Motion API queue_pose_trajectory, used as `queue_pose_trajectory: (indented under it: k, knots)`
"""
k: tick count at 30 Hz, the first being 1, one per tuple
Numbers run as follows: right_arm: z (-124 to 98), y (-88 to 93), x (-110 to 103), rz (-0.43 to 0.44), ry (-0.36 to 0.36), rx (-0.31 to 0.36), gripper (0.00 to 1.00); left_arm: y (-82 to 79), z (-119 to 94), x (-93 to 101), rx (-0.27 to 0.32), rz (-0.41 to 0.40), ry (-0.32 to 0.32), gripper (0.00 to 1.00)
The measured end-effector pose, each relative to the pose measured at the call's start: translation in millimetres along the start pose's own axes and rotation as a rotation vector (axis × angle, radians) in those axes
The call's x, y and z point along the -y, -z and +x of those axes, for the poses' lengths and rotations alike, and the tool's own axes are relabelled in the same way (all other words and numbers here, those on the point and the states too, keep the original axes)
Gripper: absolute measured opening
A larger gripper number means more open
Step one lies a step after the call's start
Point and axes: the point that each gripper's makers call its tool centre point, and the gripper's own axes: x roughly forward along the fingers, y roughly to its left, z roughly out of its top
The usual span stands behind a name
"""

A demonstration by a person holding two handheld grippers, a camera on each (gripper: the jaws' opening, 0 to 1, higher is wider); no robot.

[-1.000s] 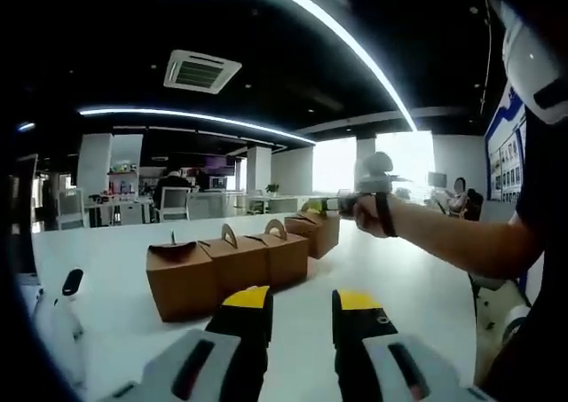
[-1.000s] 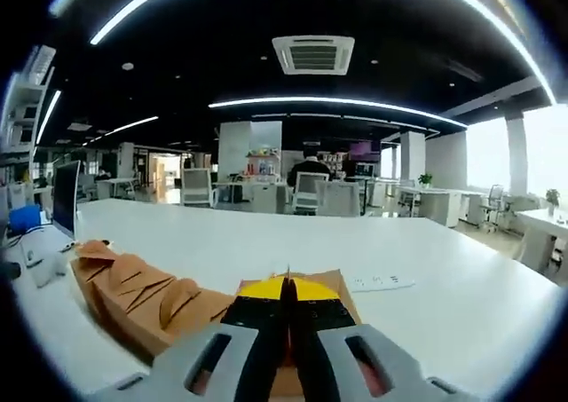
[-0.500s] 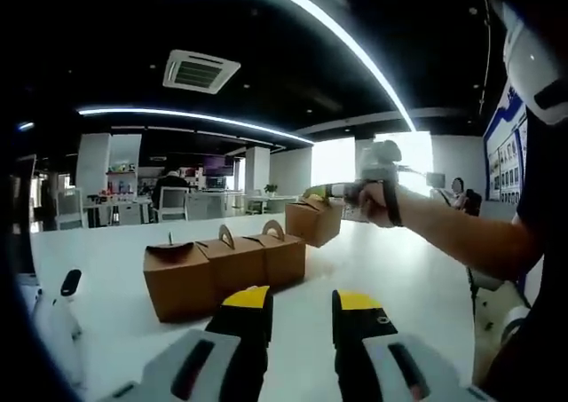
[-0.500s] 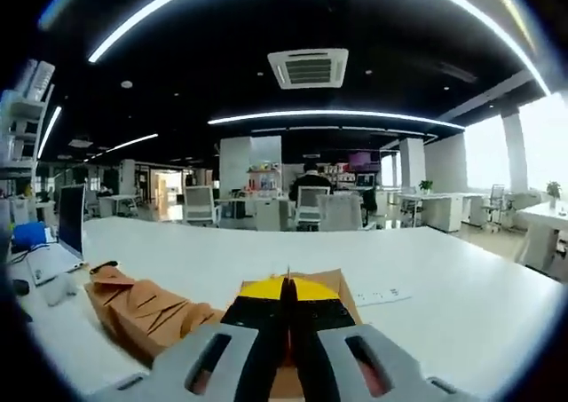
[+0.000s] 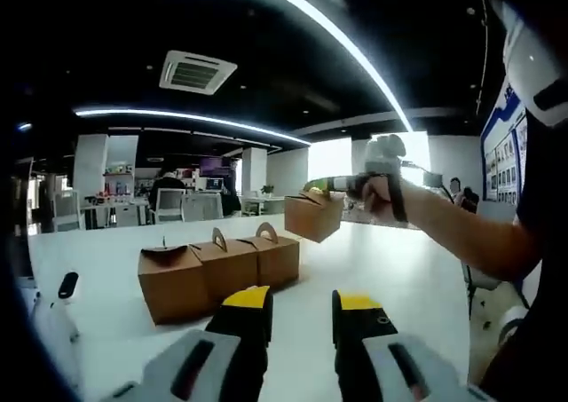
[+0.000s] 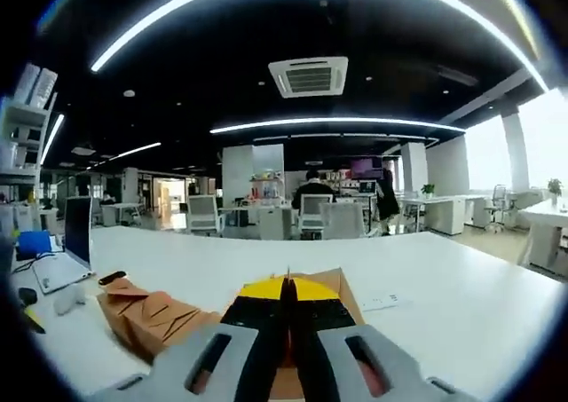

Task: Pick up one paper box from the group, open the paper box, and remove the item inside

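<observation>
An open office surrounds a white surface [image 5: 390, 278]. In the left gripper view, the left gripper [image 5: 302, 306] hovers empty, jaws apart, near three boxes [image 5: 217, 264]; far right, the right gripper [image 5: 333, 187] lifts one paper box [image 5: 312, 216]. In the right gripper view, closed jaws pinch its top; it seems light, crushable card, best held there.

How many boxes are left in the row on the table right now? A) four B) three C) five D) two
B: the left gripper view shows three brown boxes side by side on the white table, while the right tool holds a fourth box lifted clear above it.
</observation>
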Motion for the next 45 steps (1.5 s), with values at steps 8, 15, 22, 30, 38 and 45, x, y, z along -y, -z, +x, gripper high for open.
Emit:
queue_pose_trajectory:
  k: [8,15,22,30,38,45]
  knots:
    - [-14.9,-13.3,-14.3,0.016,-0.051,0.026,0.03,-2.7,-5.7,-3.2,0.005,0.004,-0.012,0.29]
    - [-36.5,-28.1,-33.6,0.027,-0.146,0.049,0.03,1.3,-9.3,-8.5,-0.009,0.015,-0.028,0.29]
    - [-49.7,-29.7,-48.7,0.073,-0.243,0.052,0.03,2.7,-12.4,-10.8,-0.016,0.017,-0.034,0.29]
    - [-59.0,-25.1,-66.6,0.092,-0.334,0.042,0.03,5.6,-14.5,-13.8,-0.019,0.006,-0.051,0.29]
    - [-65.1,-17.6,-78.3,0.107,-0.390,0.029,0.03,8.8,-12.2,-11.5,-0.026,0.000,-0.047,0.29]
    - [-68.8,-14.6,-85.2,0.108,-0.427,0.025,0.03,10.2,-9.6,-7.8,-0.028,-0.007,-0.036,0.29]
